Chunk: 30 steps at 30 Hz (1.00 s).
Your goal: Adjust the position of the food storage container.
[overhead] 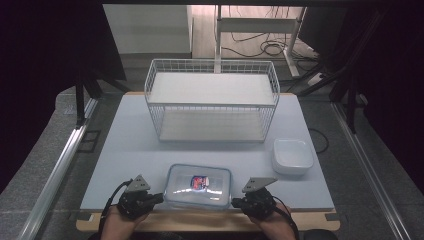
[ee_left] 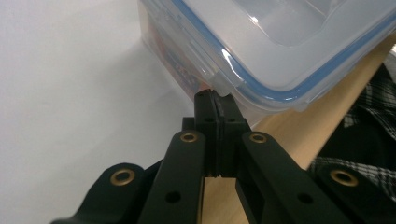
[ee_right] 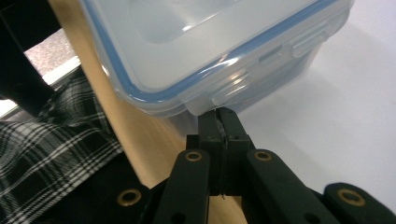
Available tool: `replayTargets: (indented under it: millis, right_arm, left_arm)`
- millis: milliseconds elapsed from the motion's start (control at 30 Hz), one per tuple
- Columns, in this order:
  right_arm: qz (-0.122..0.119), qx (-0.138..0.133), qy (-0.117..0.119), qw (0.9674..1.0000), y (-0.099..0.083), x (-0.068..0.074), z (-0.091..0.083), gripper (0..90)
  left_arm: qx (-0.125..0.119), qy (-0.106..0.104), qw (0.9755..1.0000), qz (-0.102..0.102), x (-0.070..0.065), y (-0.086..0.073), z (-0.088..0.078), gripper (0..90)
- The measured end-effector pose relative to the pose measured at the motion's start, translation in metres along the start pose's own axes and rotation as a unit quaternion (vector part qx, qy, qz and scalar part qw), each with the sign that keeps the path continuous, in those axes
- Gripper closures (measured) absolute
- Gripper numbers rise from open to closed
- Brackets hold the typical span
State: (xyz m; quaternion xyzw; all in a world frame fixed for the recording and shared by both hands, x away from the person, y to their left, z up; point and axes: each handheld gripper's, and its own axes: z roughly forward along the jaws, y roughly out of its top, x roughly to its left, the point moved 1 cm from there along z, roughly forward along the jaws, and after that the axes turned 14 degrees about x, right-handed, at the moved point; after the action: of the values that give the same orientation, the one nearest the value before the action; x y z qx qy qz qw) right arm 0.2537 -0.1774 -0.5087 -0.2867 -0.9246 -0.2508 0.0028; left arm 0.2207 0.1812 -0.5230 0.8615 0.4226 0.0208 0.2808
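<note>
A clear plastic box (overhead: 199,186) with a blue-sealed lid and a red-and-blue item inside sits at the front middle of the table. My left gripper (overhead: 159,198) is shut at the box's near left corner. In the left gripper view, the left gripper (ee_left: 215,95) has its tips pressed up under a lid latch tab (ee_left: 225,82) of the box (ee_left: 280,42). My right gripper (overhead: 235,202) is shut at the near right corner. In the right gripper view, the right gripper (ee_right: 219,112) touches beneath the latch tab (ee_right: 231,93) of the box (ee_right: 210,46). Nothing shows between either pair of jaws.
A white wire rack (overhead: 212,100) with two shelves stands at the back middle of the pale table (overhead: 130,150). A white square bowl (overhead: 292,156) sits to the box's right. The table's wooden front edge (overhead: 200,220) runs just behind the grippers, near a person's checked sleeve (ee_right: 42,154).
</note>
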Motion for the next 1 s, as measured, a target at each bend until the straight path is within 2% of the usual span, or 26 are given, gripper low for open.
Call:
replayTargets:
  millis: [67,100,167,333,433,633,733,833,867,900,967,1000]
  right_arm:
    - [0.004,0.0,-0.003,1.0,0.0,-0.002,0.0,89.3]
    - [0.004,0.0,-0.017,0.9999,0.0,-0.006,-0.002,89.2]
    - [0.005,0.0,-0.024,0.9997,0.0,-0.008,-0.003,89.3]
    - [0.021,-0.006,-0.037,0.9991,-0.001,-0.029,-0.007,89.3]
    - [0.023,-0.009,-0.044,0.9987,-0.001,-0.036,-0.009,89.3]
    - [0.016,-0.015,-0.038,0.999,0.0,-0.049,-0.01,89.2]
    - [0.014,-0.015,-0.044,0.9988,0.001,-0.053,-0.01,89.2]
    - [0.015,-0.014,-0.042,0.9989,0.001,-0.054,-0.011,88.3]
    - [0.011,-0.014,-0.051,0.9985,0.001,-0.053,-0.012,86.5]
    - [0.011,-0.014,-0.051,0.9985,0.001,-0.053,-0.012,84.3]
    - [0.009,-0.017,-0.06,0.998,0.0,-0.053,-0.015,78.6]
    - [0.012,-0.02,-0.065,0.9976,-0.004,-0.054,-0.019,70.2]
  left_arm:
    - [0.0,0.004,1.0,0.001,-0.002,0.005,0.003,90.0]
    - [0.0,0.007,1.0,0.007,-0.003,0.01,0.006,90.0]
    - [-0.002,0.008,0.9999,0.007,-0.004,0.013,0.008,90.0]
    - [-0.009,0.006,0.9999,0.01,-0.005,0.026,0.017,89.9]
    - [-0.012,0.005,0.9998,0.012,-0.006,0.031,0.021,89.9]
    - [-0.015,0.003,0.9997,0.016,-0.004,0.04,0.027,89.8]
    - [-0.016,0.002,0.9998,0.014,-0.003,0.042,0.029,89.8]
    - [-0.019,-0.001,0.9997,0.015,0.0,0.041,0.027,85.9]
    - [-0.018,0.006,0.9997,0.017,0.001,0.039,0.026,81.8]
    - [-0.017,0.016,0.9996,0.017,0.003,0.038,0.025,81.8]
    - [-0.018,0.022,0.9996,0.01,0.008,0.034,0.024,73.2]
    - [-0.017,0.023,0.9996,0.009,0.011,0.033,0.023,62.5]
